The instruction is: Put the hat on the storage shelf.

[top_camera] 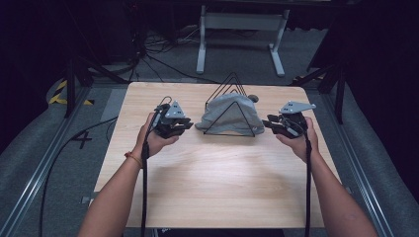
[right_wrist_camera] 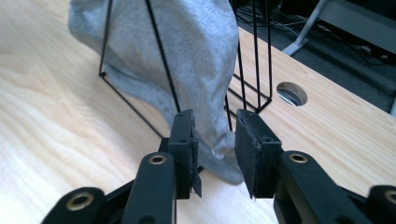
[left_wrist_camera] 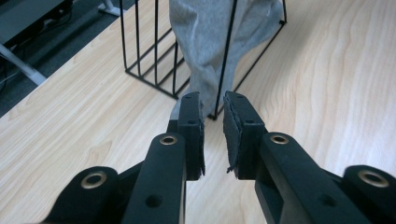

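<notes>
Here both grippers stand a little apart from the work, one on each side of it. The left gripper [top_camera: 174, 124] has its jaws parted by a narrow gap with nothing between the pads; in the left gripper view the gap frames the near corner of the black wire rack [left_wrist_camera: 154, 70] and the hem of the grey cloth [left_wrist_camera: 205, 42] just ahead of the tips, not touching them. The right gripper [top_camera: 274, 125] is parted slightly wider, likewise holding nothing; in the right gripper view the lowest fold of the cloth [right_wrist_camera: 187, 60] lies on the table [right_wrist_camera: 51, 116] just beyond its fingertips, seen through the gap. The rack [top_camera: 231, 106] sits between the two grippers, a triangular frame standing upright with its peak up and its long axis running away from the person. The cloth [top_camera: 228, 116] is draped over and through the wires, hanging down to the table [top_camera: 207, 177] on both sides, its limp edges spilling toward each gripper.
</notes>
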The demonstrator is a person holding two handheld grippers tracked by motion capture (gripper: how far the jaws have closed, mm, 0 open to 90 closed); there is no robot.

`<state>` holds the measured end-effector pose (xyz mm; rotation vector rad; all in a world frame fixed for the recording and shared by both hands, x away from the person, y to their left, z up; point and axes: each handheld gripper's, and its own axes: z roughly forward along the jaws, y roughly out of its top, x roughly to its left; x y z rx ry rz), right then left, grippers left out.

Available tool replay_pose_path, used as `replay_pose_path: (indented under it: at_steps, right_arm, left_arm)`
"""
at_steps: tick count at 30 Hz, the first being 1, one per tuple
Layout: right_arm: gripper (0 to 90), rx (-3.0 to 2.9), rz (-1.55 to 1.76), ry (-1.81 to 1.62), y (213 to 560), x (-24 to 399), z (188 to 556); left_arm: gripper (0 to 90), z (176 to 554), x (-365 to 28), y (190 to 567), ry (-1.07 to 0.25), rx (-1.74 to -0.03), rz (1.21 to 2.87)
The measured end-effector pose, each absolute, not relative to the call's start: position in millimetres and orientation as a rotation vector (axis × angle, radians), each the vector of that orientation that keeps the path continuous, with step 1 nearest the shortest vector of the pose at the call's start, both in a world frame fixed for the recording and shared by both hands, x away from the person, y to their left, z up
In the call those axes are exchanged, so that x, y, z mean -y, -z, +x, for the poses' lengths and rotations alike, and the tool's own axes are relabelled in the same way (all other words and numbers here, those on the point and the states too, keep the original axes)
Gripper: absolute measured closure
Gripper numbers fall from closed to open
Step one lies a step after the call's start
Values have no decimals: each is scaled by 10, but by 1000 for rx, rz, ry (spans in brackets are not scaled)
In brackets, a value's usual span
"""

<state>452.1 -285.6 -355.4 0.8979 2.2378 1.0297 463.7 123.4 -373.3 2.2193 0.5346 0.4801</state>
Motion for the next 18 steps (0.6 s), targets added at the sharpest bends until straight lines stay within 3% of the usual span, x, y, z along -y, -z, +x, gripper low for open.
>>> replay_pose_path:
  at_steps: [11, 18]
  right_arm:
    - [604, -2266, 873, -1022, 3613, 2999, 4205]
    - [559, -2286, 861, -976, 3743, 3109, 4011]
  left_arm:
    - [717, 4340, -1559, 3818, -512, -531, 2277]
    - [633, 4137, -1725, 3916, -512, -535, 2322]
